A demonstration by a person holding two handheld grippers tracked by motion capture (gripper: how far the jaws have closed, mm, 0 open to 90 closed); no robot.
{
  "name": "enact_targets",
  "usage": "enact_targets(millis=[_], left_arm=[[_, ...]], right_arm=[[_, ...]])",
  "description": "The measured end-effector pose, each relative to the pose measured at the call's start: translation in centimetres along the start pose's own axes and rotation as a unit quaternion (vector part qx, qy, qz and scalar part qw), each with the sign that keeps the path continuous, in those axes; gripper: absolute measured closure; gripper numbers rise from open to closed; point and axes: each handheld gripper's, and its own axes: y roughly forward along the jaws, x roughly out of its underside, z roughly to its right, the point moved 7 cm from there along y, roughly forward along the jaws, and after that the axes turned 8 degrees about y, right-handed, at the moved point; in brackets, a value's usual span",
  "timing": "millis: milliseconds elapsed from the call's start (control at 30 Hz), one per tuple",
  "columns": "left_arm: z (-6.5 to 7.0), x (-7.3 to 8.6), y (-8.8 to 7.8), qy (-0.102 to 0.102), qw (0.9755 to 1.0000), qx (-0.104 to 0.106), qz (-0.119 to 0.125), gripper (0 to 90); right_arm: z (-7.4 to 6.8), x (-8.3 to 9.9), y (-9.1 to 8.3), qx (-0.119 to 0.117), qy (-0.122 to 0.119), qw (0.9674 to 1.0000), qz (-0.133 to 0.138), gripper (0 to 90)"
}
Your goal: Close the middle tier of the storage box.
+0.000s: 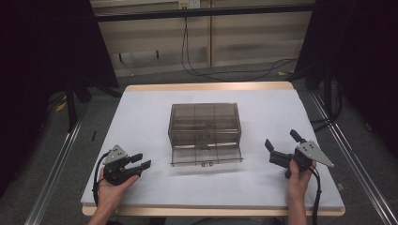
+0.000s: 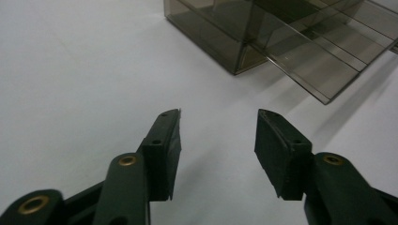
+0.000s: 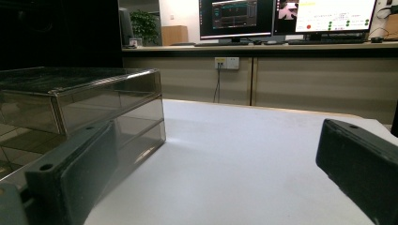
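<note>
Smoky clear-plastic drawer box [image 1: 205, 131] is sitting mid-table, bottom drawer [image 1: 206, 155] sticking out toward the near edge. Left gripper [image 1: 141, 161] and right gripper [image 1: 281, 141] are both hanging open, empty, near the front corners.

Drawer box [image 1: 205, 133]: smoky see-through plastic, glossy, smooth, hard edges catching light. Table [image 1: 145, 197]: top covered in a white sheet, matt, smooth, looks like paper or thin plastic; bare light wood shows along its far and near edges. My left gripper [image 2: 218, 136]: matt black plastic jaws with brass-coloured metal rivets; pads [image 2: 169, 145] dull, finely ribbed. My right gripper [image 1: 280, 144]: same matt black, with a grey plate [image 1: 315, 152], dull metal look.
</note>
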Motion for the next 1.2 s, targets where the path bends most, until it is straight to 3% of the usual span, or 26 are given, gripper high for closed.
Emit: enact_targets(millis=[100,167,233,333,367,500,667,767,1000,1200], left_arm=[[0.4,0.0,0.0,-0.003,1.0000,0.006,-0.001,54.6],[0.6,-0.1,-0.1,-0.016,0.9996,0.020,0.008,54.9],[0.7,-0.1,-0.2,-0.013,0.9999,0.008,0.003,56.3],[1.0,-0.3,-0.3,-0.011,0.9999,0.007,0.006,56.8],[1.5,-0.4,-0.4,0.002,1.0000,0.007,0.002,57.5],[2.7,-0.9,-0.3,0.020,0.9993,0.031,0.004,61.5],[3.5,-1.2,-0.2,0.010,0.9987,0.051,0.004,70.0],[3.9,-1.2,-0.1,0.024,0.9980,0.058,0.000,76.2],[5.5,-1.4,0.1,0.070,0.9934,0.090,-0.009,85.3],[6.1,-1.4,0.1,0.073,0.9911,0.112,-0.004,89.2]], right_arm=[[0.0,0.0,0.0,-0.001,-0.001,1.0000,0.000,0.0],[0.0,0.0,0.0,-0.001,-0.002,1.0000,0.000,0.0],[0.0,0.0,0.0,0.000,-0.002,1.0000,0.000,0.0],[0.0,0.0,0.0,-0.001,-0.001,1.0000,0.000,0.0],[0.0,0.0,0.0,-0.001,-0.001,1.0000,0.000,0.0],[0.0,0.0,0.0,-0.001,-0.002,1.0000,0.000,0.0],[0.0,0.0,0.0,-0.001,-0.001,1.0000,0.000,0.0],[0.0,0.0,0.0,0.000,0.000,1.0000,0.000,0.0],[0.0,0.0,0.0,-0.001,0.000,1.0000,0.000,0.0],[0.0,0.0,0.0,0.000,0.001,1.0000,0.000,0.0]])
